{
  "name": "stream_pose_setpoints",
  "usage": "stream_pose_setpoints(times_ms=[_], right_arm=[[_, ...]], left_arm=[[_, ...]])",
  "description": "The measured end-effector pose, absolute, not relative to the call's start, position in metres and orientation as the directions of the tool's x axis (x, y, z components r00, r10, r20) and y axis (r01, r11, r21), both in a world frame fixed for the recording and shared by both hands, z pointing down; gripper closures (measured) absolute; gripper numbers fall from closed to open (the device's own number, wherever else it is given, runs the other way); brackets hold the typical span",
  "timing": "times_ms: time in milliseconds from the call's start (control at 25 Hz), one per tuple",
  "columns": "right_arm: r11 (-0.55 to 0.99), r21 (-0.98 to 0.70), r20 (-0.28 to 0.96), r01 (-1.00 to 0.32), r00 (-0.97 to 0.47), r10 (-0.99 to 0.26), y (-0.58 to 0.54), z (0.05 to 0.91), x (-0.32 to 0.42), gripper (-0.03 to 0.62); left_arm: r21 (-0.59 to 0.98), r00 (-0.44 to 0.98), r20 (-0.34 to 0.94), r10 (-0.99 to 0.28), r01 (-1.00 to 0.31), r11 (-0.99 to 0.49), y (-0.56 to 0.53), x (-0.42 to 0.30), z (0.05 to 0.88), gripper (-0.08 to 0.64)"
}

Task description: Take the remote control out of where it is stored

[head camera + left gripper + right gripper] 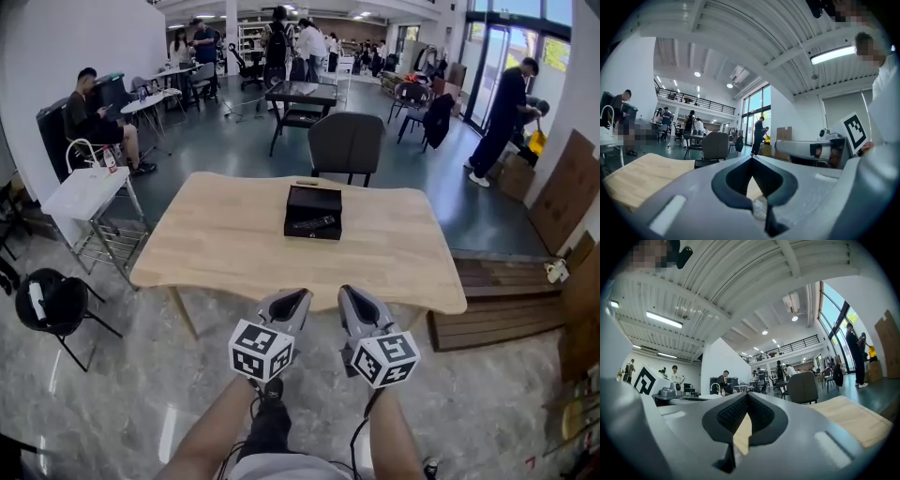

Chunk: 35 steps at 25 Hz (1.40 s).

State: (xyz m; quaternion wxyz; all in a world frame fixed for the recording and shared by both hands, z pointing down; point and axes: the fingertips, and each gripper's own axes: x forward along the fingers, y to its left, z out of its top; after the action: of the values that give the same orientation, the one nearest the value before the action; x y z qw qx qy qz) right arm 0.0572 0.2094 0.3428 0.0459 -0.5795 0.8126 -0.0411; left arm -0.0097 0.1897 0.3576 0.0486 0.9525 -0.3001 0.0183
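A black open box [313, 212] sits on the far middle of the wooden table [225, 248], and a dark remote control [314, 223] lies slanted inside it. Both grippers hang side by side off the table's near edge, well short of the box. The left gripper [300, 296] is shut with nothing held; in its own view the jaws meet at the left gripper's tip [751, 160], and the box [707, 162] shows far off. The right gripper [345, 292] is likewise shut and empty, its right gripper tip [747, 395] aimed over the tabletop [853, 418].
A grey chair [347, 142] stands behind the table. A white wire side table [89, 192] and a black stool [52, 300] are on the left. Wooden pallets [506, 300] lie on the floor to the right. Several people sit and stand farther back.
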Motion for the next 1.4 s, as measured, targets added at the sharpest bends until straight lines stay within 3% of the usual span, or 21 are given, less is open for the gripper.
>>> stream_pose_setpoints(times_ms=[880, 1400], right_arm=[[0.221, -0.099, 0.035, -0.97, -0.226, -0.974, -0.035, 0.351, 0.075, 0.566], [0.185, -0.107, 0.061, -0.977, -0.192, -0.98, -0.11, 0.36, 0.097, 0.566]], left_arm=[[0.125, 0.879, 0.055, -0.474, -0.477, -0.87, -0.066, 0.014, 0.361, 0.56], [0.145, 0.894, 0.075, -0.442, -0.448, -0.882, -0.141, 0.034, 0.369, 0.56]])
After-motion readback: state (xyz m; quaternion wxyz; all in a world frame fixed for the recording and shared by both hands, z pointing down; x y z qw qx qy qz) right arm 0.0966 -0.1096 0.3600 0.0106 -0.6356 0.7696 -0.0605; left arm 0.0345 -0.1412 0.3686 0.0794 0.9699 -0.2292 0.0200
